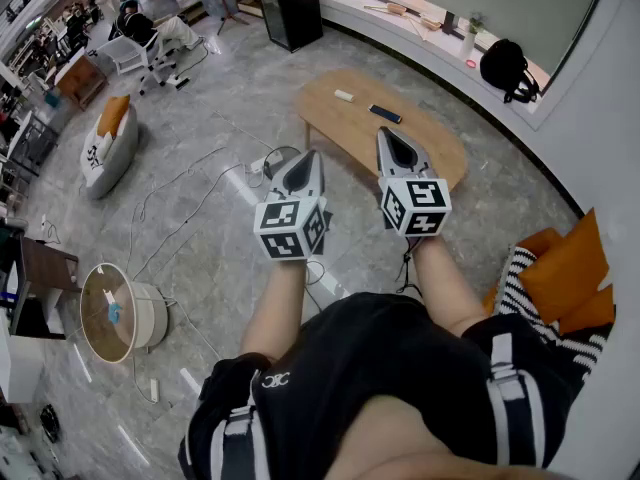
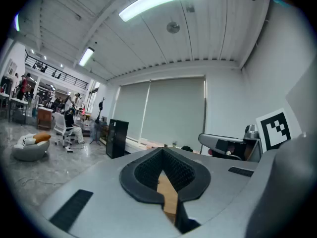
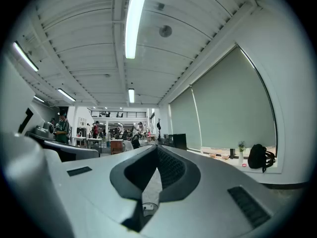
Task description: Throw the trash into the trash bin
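In the head view both grippers are held level in front of me, side by side above the grey floor. My left gripper and my right gripper each have their jaws closed tip to tip with nothing between them. They point toward a low wooden table. On that table lie a small white scrap and a flat dark thing. In the left gripper view the left gripper is shut and empty. The right gripper looks the same in its own view. A round white drum with a wooden top stands at the lower left.
Cables and a power strip run over the floor left of the table. A white beanbag with an orange cushion sits far left, and a black cabinet stands at the back. A black backpack rests on the sill. Orange cushions lie right.
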The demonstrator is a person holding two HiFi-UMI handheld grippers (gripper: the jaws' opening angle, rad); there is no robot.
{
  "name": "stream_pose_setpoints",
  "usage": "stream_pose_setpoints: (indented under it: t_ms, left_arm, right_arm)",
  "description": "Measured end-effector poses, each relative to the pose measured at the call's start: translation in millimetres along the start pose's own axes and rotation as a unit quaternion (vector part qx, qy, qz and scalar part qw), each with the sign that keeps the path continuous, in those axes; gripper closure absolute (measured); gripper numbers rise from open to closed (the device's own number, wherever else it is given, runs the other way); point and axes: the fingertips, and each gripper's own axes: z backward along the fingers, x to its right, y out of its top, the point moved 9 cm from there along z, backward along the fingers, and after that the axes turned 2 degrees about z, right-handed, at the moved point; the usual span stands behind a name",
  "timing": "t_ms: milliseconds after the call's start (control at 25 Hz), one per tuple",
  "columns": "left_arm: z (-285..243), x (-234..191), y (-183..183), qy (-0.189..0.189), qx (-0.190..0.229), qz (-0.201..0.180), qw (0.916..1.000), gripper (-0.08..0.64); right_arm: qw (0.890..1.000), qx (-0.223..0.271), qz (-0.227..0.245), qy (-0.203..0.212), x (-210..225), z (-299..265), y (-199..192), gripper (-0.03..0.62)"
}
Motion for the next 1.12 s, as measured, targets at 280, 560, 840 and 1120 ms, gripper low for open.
stream_pose_setpoints:
  t_ms: [280,560,840,1120]
  left_arm:
    - [3,17,-1,0.006,-0.001,-0.004,1.0000,0.548]
    - [1,29,-6,0.012,-0.009,0.002,0.9999,0.548]
    - [6,22,-10,0.023,-0.015,-0.026,0.9993,0.548]
    - [9,3,-9,0.026,-0.011,-0.025,0.9993,0.548]
  right_arm:
    - [1.000,0.009,-0.001,-0.001,7,16,5,0.581]
    - [1.000,-0.001,-0.006,-0.002,15,24,-2,0.581]
    - [1.000,-0.022,-0.015,0.010,5,18,-16,0.581]
    - [1.000,-0.014,-0.009,0.013,-13,6,-15,0.581]
